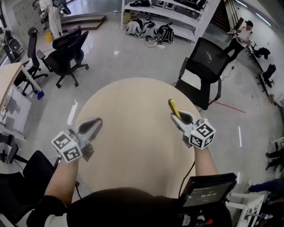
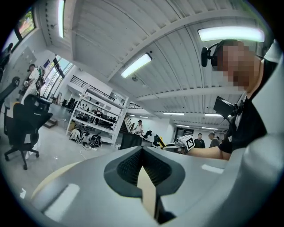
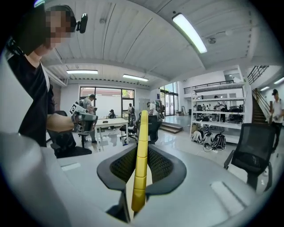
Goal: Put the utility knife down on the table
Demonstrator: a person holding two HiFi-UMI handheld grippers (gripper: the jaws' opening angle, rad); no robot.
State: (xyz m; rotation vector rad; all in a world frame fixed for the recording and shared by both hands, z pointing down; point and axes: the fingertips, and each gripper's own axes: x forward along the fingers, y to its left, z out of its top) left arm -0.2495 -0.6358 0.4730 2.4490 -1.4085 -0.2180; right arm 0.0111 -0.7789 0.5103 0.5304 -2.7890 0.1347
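Observation:
A yellow utility knife (image 1: 173, 107) is clamped in my right gripper (image 1: 179, 119), above the right part of the round beige table (image 1: 133, 111). In the right gripper view the knife (image 3: 142, 146) stands on edge between the dark pads and reaches past the tips. My left gripper (image 1: 98, 121) is over the table's left side, its jaws together with nothing between them. The left gripper view shows its tips (image 2: 142, 149) meeting, and the right gripper (image 2: 187, 141) with the knife (image 2: 160, 142) far across the table.
A black office chair (image 1: 205, 62) stands at the table's far right edge. More chairs (image 1: 66, 53) stand at the far left. A dark screen (image 1: 206, 190) is near my right elbow. Shelves (image 1: 168, 11) and bags line the back wall.

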